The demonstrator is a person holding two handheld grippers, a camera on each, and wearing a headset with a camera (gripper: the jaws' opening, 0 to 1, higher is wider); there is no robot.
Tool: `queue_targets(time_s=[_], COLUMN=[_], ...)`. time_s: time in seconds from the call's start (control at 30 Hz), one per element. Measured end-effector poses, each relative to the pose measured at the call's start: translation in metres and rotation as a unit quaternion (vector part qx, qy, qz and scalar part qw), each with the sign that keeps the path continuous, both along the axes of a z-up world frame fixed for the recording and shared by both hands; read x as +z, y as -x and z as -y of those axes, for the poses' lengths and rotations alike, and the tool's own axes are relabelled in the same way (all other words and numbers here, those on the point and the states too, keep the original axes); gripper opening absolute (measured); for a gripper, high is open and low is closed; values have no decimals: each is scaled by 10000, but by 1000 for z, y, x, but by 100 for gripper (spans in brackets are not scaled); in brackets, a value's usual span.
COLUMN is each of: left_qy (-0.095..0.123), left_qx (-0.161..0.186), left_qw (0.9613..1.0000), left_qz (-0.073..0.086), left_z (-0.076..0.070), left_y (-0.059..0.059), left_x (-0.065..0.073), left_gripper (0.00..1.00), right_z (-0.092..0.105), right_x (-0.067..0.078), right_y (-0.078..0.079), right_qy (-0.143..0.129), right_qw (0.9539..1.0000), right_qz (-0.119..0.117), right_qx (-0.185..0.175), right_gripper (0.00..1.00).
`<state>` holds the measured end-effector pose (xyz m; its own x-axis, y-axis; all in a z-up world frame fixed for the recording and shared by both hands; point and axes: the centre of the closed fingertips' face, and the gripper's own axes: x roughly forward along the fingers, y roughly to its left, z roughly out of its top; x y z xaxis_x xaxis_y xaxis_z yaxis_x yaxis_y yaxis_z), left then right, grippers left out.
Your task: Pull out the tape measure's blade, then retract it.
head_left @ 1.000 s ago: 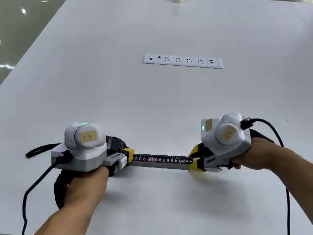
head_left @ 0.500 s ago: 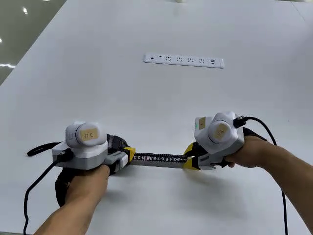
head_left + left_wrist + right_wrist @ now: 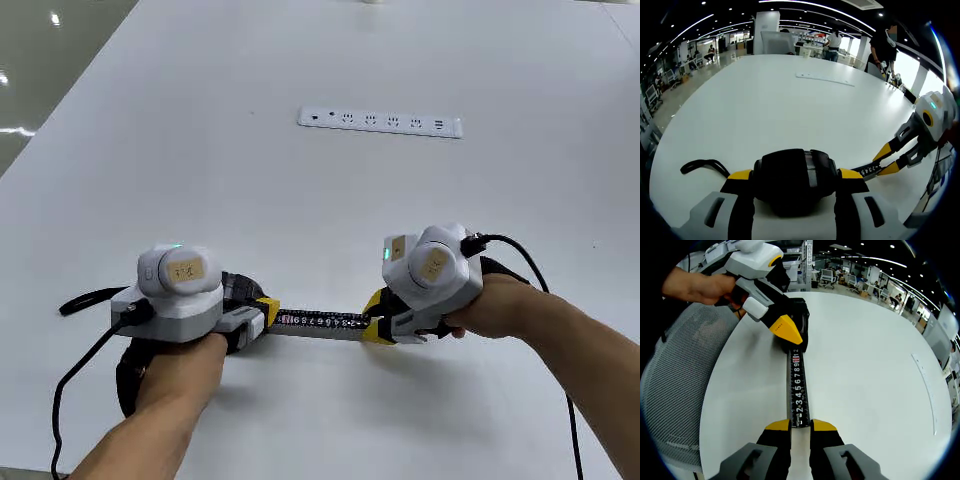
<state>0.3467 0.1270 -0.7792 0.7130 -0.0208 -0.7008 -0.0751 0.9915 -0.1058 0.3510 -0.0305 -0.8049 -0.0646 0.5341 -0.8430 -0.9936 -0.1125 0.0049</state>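
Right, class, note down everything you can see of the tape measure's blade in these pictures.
The blade is a thin, flat, dark strip printed with pale numerals and a red mark near the case. Partly drawn out, it runs straight from the black case, held in the left gripper's jaws, to the right gripper, whose yellow-tipped jaws are shut on its free end. It lies low over the white table; contact with it cannot be told.

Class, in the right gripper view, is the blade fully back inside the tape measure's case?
No, a numbered stretch of blade runs from the case to the right gripper and its closed jaws.
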Motion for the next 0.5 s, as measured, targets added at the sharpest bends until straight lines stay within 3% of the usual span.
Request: queue_targets(time_s=[0.5], left_qy=[12], left_qx=[0], left_qw=[10000], left_qz=[-5], left_z=[0], left_y=[1], left_x=[0], left_gripper=[60], right_z=[-16], right_x=[0], right_y=[3], right_qy=[-66], right_qw=[10000], right_qz=[-19], right_qx=[44], right_gripper=[10])
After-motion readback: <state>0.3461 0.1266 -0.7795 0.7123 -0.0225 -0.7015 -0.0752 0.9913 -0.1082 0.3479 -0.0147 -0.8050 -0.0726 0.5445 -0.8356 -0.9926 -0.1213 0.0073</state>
